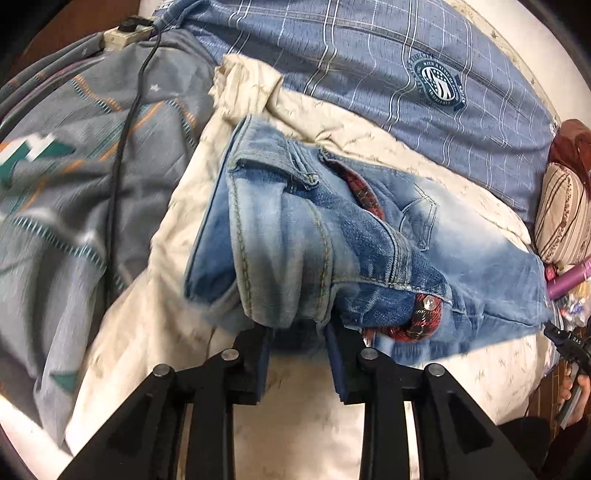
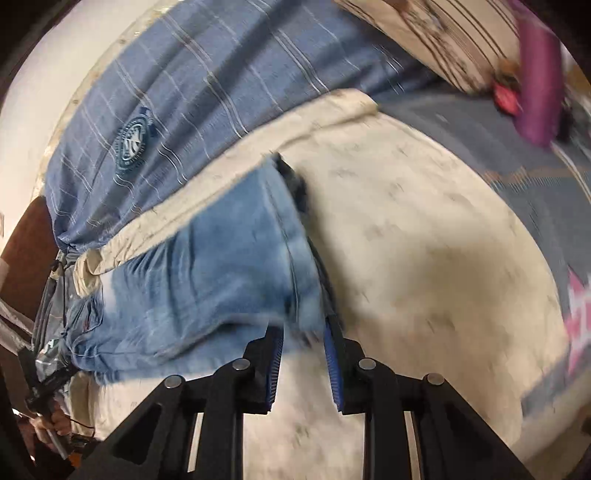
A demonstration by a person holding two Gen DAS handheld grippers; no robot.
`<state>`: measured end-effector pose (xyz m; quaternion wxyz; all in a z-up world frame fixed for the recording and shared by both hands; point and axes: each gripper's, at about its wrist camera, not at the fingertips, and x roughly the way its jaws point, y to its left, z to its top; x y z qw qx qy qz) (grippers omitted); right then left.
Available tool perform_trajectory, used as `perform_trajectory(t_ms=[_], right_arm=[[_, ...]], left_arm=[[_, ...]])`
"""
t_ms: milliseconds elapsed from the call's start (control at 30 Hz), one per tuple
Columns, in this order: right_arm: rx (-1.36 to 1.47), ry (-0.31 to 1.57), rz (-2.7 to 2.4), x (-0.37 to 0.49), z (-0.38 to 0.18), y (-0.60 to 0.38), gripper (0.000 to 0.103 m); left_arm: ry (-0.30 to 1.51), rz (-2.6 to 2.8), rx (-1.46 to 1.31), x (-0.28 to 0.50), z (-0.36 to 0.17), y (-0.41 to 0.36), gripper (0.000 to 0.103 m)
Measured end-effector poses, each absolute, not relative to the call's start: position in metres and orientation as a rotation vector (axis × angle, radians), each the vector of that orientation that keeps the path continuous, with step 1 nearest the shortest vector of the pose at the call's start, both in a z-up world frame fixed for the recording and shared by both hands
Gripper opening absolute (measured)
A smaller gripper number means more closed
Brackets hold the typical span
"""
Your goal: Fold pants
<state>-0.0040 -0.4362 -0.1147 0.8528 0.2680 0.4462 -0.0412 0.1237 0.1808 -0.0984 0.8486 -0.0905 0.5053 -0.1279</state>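
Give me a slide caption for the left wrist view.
Left hand-held gripper pinching the waistband end of faded jeans over a cream sheet.

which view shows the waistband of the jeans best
The left wrist view: the jeans' waistband, with its stitching, belt loop and metal button, sits sharp and close. The right wrist view shows mostly a blurred leg of the jeans; the waist end appears only small and dim at its left edge.

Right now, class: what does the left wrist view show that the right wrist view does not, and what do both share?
Only the left wrist view: the jeans' waistband, a red plaid lining, a black cable and a power strip.
Only the right wrist view: the jeans' leg end, running up from the right gripper.
Both: the jeans, the cream sheet and the blue checked cloth.
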Motion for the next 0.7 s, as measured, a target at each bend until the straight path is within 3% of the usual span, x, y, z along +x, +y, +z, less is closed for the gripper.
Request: perform_trajectory(t_ms=[100,133,200,233,367,500,700], right_arm=[[0.604,0.887,-0.049,-0.025,-0.101,-0.444,0.025],[0.628,0.863,-0.023,-0.030,-0.095,-0.445,0.030],[0.678,0.826,0.001,-0.036,-0.089,-0.445,0.062],[0.718,0.789,-0.008,-0.040,-0.085,-0.444,0.084],[0.726,0.679,-0.017,-0.033,-0.073,-0.422,0.086],[0.568,0.659,-0.034,-0.011,-0.066,-0.374,0.086],[0.347,0.741,-0.063,0.025,-0.094,-0.320,0.085]], left_arm=[[1.066,-0.256,-0.222,0.110,-0.089,0.191,0.032],[1.052,-0.246,-0.229,0.103,-0.084,0.195,0.032],[1.014,-0.215,-0.244,0.088,-0.073,0.202,0.036],[0.994,-0.203,-0.257,0.083,-0.068,0.204,0.041],[0.905,-0.187,-0.273,0.071,-0.042,0.195,0.051],[0.835,-0.223,-0.224,0.068,-0.025,0.157,0.079],[0.874,-0.260,-0.097,0.094,-0.054,0.081,0.080]])
